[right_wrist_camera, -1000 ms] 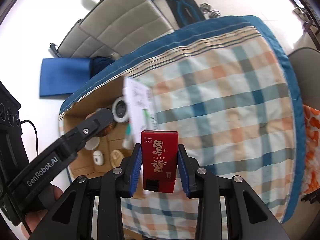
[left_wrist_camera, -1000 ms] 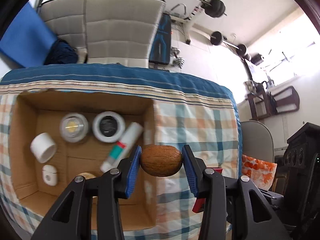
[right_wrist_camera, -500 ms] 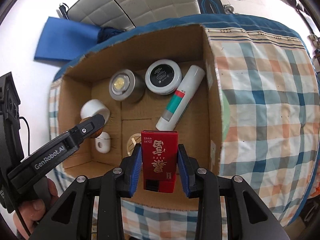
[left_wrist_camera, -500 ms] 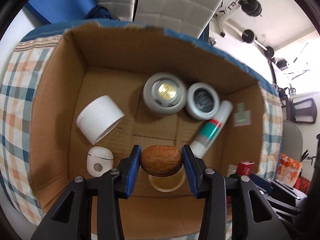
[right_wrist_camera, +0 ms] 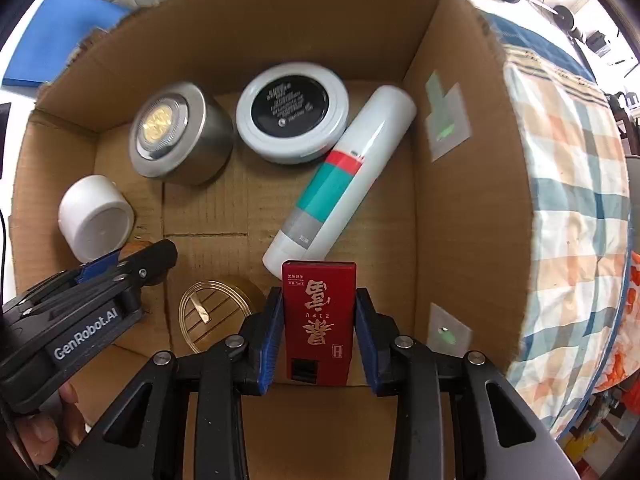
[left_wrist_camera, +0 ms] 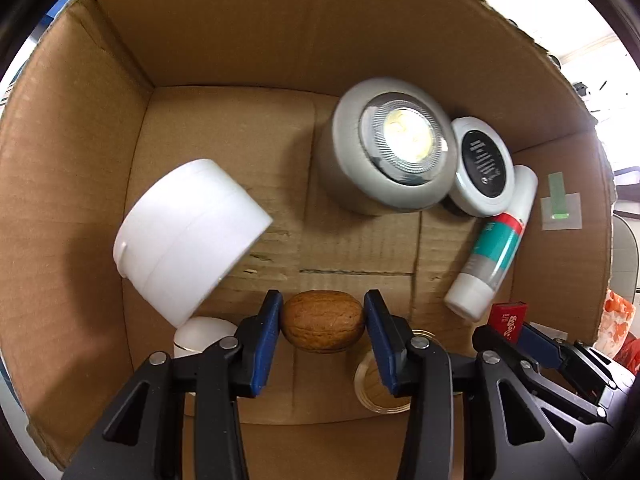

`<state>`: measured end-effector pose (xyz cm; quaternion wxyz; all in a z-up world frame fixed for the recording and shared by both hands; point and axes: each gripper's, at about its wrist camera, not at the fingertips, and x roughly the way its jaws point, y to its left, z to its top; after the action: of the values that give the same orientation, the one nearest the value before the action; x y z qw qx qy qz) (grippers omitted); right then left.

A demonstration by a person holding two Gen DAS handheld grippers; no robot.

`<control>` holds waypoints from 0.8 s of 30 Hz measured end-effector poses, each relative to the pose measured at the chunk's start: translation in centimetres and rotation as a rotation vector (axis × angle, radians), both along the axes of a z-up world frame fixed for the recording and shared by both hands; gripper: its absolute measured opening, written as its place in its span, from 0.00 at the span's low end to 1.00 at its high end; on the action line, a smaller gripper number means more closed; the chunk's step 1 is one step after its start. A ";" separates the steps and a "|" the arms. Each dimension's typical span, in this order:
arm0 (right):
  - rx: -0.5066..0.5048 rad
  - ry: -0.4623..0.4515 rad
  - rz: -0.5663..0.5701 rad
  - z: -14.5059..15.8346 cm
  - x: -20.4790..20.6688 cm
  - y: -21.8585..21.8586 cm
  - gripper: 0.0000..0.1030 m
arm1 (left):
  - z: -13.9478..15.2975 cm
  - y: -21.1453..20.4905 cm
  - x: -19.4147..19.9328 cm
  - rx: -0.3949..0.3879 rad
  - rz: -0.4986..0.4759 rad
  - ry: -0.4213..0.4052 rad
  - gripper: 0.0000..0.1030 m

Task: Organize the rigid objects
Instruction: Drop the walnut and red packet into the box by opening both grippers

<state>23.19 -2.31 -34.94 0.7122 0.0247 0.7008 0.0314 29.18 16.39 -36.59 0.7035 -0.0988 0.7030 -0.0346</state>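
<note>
My left gripper [left_wrist_camera: 322, 326] is shut on a brown walnut [left_wrist_camera: 323, 327] and hangs low inside the cardboard box [left_wrist_camera: 248, 40], above the floor between a white cap [left_wrist_camera: 188, 236] and a gold disc [left_wrist_camera: 372, 388]. My right gripper [right_wrist_camera: 319, 330] is shut on a red box with gold lettering [right_wrist_camera: 319, 320], held over the box's near right part, just below the white tube [right_wrist_camera: 344, 176]. In the right wrist view the left gripper [right_wrist_camera: 120, 264] enters from the lower left. The red box [left_wrist_camera: 509, 318] also shows at the right in the left wrist view.
The box floor carries a silver puck light [right_wrist_camera: 176, 136], a black-lidded white jar [right_wrist_camera: 292, 112], the white cap [right_wrist_camera: 94, 218], the gold disc [right_wrist_camera: 216, 312] and a small white case [left_wrist_camera: 200, 332]. The checked cloth [right_wrist_camera: 576, 200] lies to the right. A hand [right_wrist_camera: 40, 432] holds the left tool.
Both grippers came down from above the checked cloth into the box, which now fills both views. The walnut and the red box stayed gripped throughout.
</note>
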 end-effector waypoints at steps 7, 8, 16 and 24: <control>-0.010 0.040 -0.017 -1.9 0.6 0.5 0.36 | 0.6 -0.3 0.5 0.038 0.005 -0.001 0.63; -0.018 0.043 -0.017 -2.0 0.8 0.6 0.38 | 1.0 -0.2 0.4 0.038 0.009 -0.011 0.70; 0.002 -0.005 -0.008 -0.1 0.6 0.8 0.71 | 5.5 -0.4 0.2 0.052 0.027 -0.092 0.90; -0.037 -0.135 0.056 5.5 -0.6 1.4 0.99 | 9.7 -0.6 -2.3 0.125 0.000 -0.195 1.00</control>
<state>22.54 -0.93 -29.48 0.7569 -0.0102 0.6522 0.0401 26.84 15.75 -26.89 0.7732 -0.0511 0.6321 -0.0002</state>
